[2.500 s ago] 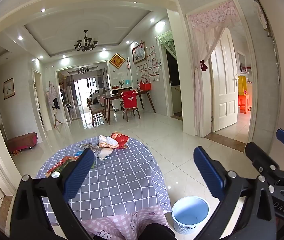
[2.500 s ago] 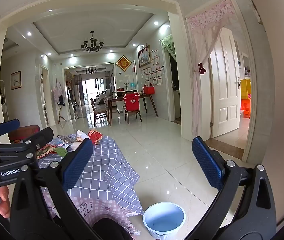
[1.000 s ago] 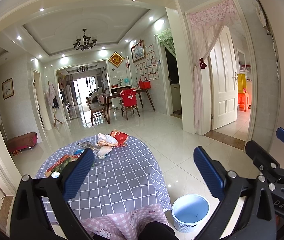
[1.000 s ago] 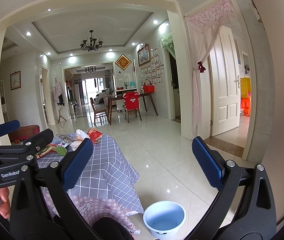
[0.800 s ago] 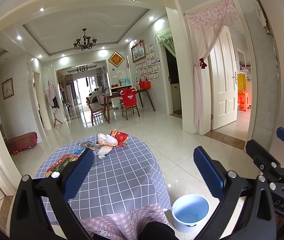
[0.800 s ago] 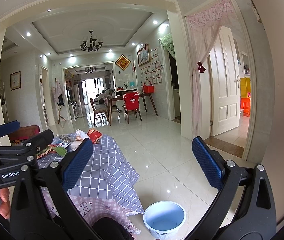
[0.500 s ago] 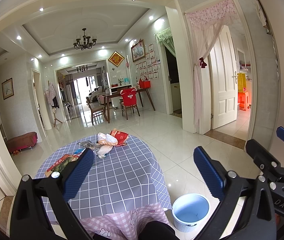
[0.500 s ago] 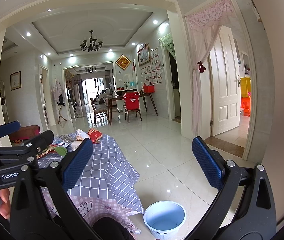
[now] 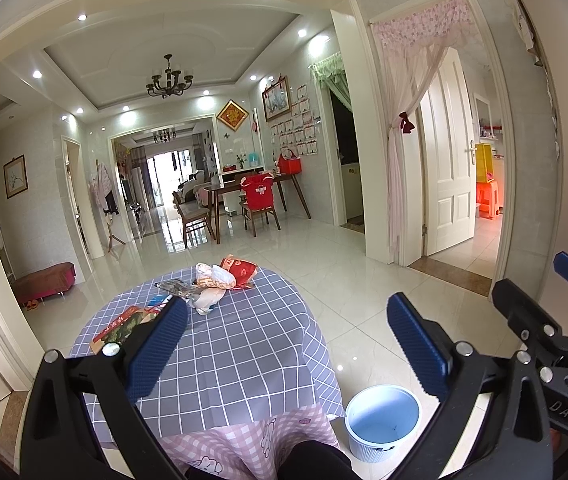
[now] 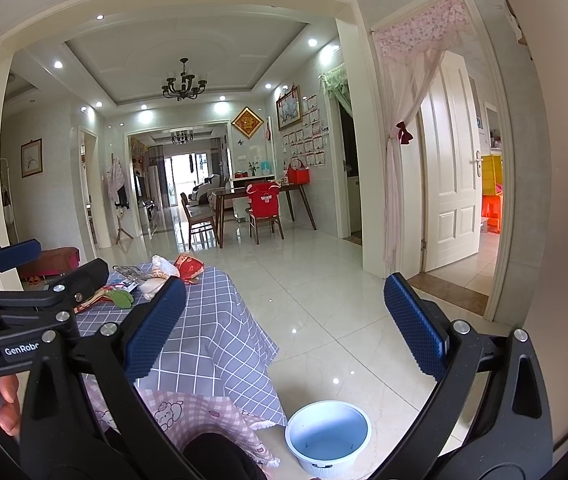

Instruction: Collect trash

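Trash lies on the far part of a round table with a grey checked cloth: a red snack bag, crumpled white wrappers, a clear foil wrapper and a flat red-green packet. The same pile shows in the right wrist view, with the red snack bag at the table's far edge. A pale blue bin stands on the floor right of the table, bin empty. My left gripper is open, held well short of the trash. My right gripper is open over the floor.
Glossy tiled floor spreads right and beyond the table. A dining table with chairs stands far back. A white door and curtain are at the right. A red bench sits at the left wall. A pink checked cloth covers the near lap.
Almost nothing has moved; both grippers stay open and hold their place, with only a slight drift of the views.
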A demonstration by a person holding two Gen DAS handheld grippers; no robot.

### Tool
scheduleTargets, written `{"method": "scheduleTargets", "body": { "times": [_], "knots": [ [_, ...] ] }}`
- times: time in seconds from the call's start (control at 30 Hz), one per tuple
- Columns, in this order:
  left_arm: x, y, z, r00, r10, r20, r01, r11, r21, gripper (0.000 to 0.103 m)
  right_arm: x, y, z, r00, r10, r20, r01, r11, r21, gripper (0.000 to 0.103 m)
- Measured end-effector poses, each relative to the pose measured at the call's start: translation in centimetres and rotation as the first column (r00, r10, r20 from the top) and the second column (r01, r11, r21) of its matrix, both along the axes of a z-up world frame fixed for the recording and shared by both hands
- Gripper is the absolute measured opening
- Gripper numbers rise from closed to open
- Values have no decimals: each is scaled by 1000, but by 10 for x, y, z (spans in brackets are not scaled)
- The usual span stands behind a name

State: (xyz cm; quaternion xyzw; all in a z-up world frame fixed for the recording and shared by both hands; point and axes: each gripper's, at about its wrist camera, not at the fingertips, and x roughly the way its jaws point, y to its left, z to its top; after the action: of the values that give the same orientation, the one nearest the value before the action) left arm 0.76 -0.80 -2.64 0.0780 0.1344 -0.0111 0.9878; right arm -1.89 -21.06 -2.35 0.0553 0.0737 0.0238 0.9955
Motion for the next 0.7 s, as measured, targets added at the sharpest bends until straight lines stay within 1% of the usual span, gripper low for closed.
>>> {"method": "scheduleTargets", "body": {
  "times": [0.1, 0.17, 0.2, 0.33, 0.53, 0.63, 0.7],
  "knots": [
    [3, 1, -9, 1000, -2, -10, 3, 1000, 3, 98, 2, -3, -2, 1000, -3, -6, 3, 1000, 7, 97],
    [8, 4, -14, 1000, -5, -23, 5, 1000, -2, 98, 14, -2, -10, 1000, -4, -19, 5, 1000, 18, 97],
    [10, 5, -16, 1000, -5, -28, 5, 1000, -4, 98, 20, 7, -7, 1000, -5, -29, 5, 1000, 17, 97],
    [20, 14, -27, 998, 2, -57, -3, 1000, -13, 98, 39, 14, -11, 998, 4, -68, -3, 1000, 13, 97],
    [40, 40, -50, 993, 31, -116, -34, 999, -20, 98, 71, 28, -21, 992, 17, -129, -18, 1000, -1, 97],
    [54, 58, -56, 987, 49, -152, -54, 998, -31, 98, 90, 39, -23, 986, 35, -163, -37, 999, -7, 97],
    [71, 68, -59, 982, 65, -177, -73, 997, -35, 98, 107, 51, -28, 980, 52, -193, -56, 998, -16, 97]
  ]
}}
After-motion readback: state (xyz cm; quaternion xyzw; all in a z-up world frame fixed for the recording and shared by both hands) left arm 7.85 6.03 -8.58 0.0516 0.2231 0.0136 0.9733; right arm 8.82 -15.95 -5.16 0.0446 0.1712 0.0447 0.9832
